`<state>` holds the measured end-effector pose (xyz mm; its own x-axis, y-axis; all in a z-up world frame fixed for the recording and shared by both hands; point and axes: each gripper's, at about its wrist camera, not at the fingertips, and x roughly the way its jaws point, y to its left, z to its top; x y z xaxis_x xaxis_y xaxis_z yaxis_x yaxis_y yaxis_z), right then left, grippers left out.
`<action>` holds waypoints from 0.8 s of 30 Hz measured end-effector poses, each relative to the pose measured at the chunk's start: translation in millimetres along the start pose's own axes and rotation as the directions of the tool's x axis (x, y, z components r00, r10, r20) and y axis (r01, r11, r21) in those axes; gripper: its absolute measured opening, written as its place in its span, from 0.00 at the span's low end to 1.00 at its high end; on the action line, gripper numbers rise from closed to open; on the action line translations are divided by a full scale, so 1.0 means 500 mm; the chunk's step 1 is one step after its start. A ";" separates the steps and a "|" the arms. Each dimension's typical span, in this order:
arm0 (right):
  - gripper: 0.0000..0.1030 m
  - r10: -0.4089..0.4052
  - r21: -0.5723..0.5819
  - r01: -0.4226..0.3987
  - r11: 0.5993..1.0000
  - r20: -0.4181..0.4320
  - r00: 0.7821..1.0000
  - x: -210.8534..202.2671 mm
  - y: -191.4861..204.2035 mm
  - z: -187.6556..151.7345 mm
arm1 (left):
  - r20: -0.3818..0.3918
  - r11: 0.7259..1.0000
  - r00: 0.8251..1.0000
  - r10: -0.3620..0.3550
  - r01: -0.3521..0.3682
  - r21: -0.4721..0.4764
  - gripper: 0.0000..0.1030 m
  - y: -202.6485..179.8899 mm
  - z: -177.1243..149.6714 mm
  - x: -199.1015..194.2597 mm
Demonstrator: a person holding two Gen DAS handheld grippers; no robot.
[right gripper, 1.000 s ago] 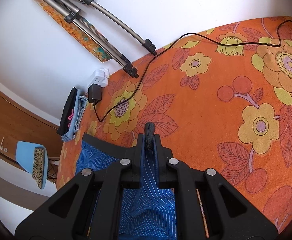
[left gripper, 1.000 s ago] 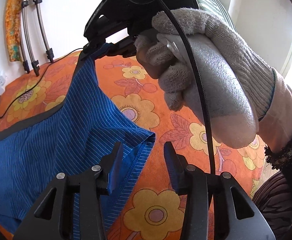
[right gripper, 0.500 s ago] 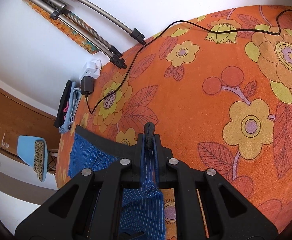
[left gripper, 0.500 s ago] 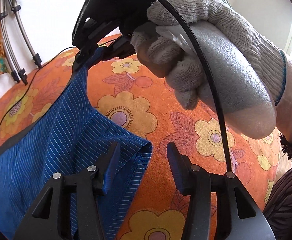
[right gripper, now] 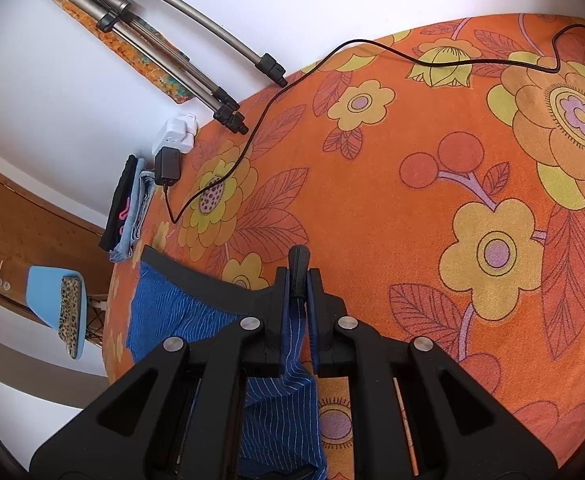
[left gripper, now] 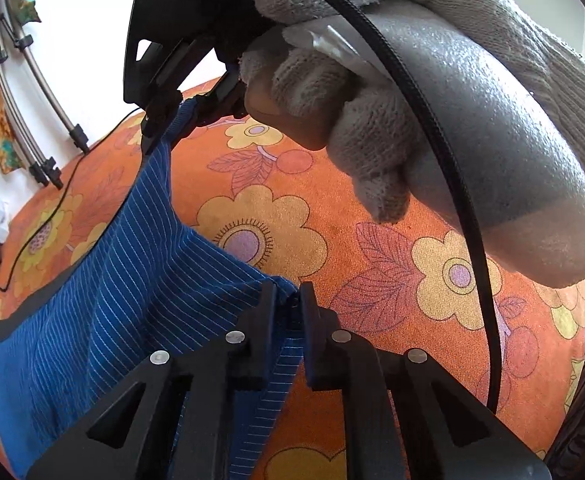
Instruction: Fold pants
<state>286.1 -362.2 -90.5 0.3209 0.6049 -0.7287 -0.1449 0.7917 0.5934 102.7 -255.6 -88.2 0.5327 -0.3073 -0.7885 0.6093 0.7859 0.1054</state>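
Blue pinstriped pants (left gripper: 104, 300) spread at lower left of the left wrist view, lying on an orange flowered bedspread (left gripper: 372, 280), with a dark waistband (right gripper: 196, 276) running along the upper edge. Left tongs (left gripper: 288, 300) at bottom centre, just closed, now pinched on the hemmed corner of the cloth, a fold of blue fabric caught between the pads. Right tongs (left gripper: 172, 116) at upper left of the same view, carried by a gloved hand (left gripper: 432, 92), clamped on another point of the same edge; blue cloth rising to them in a taut ridge. In the right wrist view, right tongs (right gripper: 298, 280) at bottom centre, shut on a bunched bit of waistband, striped fabric hanging below them.

Soft, light, limp material by the look of it: likely to sag and crease between the two holds, to drape wherever unsupported, and to slip little against the pads. Thicker hems and waistband probably the surest places to grip, at corners, so that the edge between stays straight when lifted. Likely risk: one layer only caught, the under layer left behind. Black cable (right gripper: 432, 60) across the upper part of the bedspread, well apart from the pants.
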 end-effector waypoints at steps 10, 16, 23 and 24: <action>0.09 0.020 0.007 -0.020 1.000 0.025 0.999 -0.020 0.011 -0.002 | 0.103 0.991 0.993 -0.061 0.072 -0.109 0.03 0.009 -0.012 -0.099; 0.09 0.008 0.017 -0.009 1.000 0.056 0.998 -0.032 0.032 -0.004 | 0.165 0.984 0.983 -0.080 0.105 -0.145 0.03 0.028 -0.031 -0.187; 0.09 0.011 0.032 -0.015 0.999 0.113 0.993 -0.053 0.087 -0.003 | 0.237 0.975 0.969 -0.069 0.116 -0.189 0.03 0.085 -0.052 -0.272; 0.09 0.013 0.030 -0.017 0.999 0.125 0.992 -0.057 0.101 -0.004 | 0.245 0.975 0.967 -0.065 0.114 -0.193 0.03 0.094 -0.056 -0.281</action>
<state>268.0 -339.0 -40.4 0.4331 0.6001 -0.6726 -0.1220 0.7783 0.6159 40.2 -160.3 10.7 0.6197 -0.4792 -0.6215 0.5411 0.8345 -0.1039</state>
